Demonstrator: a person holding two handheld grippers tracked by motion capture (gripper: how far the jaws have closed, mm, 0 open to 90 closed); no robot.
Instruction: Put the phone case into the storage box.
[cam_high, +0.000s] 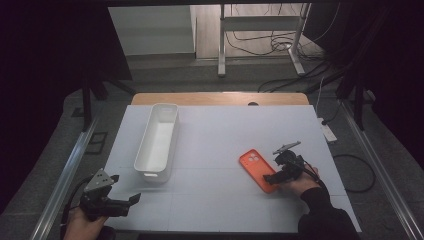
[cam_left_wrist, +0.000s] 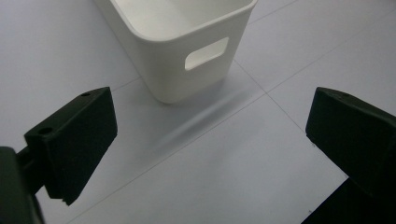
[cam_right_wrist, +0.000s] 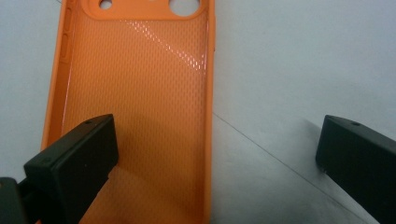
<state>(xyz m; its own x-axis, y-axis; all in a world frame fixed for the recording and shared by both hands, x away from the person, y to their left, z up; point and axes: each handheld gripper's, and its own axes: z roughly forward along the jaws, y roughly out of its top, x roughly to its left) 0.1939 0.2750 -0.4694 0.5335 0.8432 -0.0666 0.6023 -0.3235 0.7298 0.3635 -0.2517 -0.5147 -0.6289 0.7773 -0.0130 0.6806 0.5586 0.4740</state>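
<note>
Right gripper view puts the right claw (cam_right_wrist: 212, 154) wide apart over the near end of the orange phone case (cam_right_wrist: 140, 93), which lies inner face up on the worktop (cam_high: 215, 150) at about 4 o'clock. The step looks like the reach before a grasp, so next that claw must straddle one long edge and close. The white bin (cam_high: 157, 142) at 10 o'clock looks empty, and the left claw (cam_left_wrist: 210, 140) waits wide open before it, holding nothing.

I see the phone case (cam_high: 257, 170) lying on the table (cam_high: 220, 150) toward its right edge, the storage bin (cam_high: 157, 141) left of centre, well apart.
</note>
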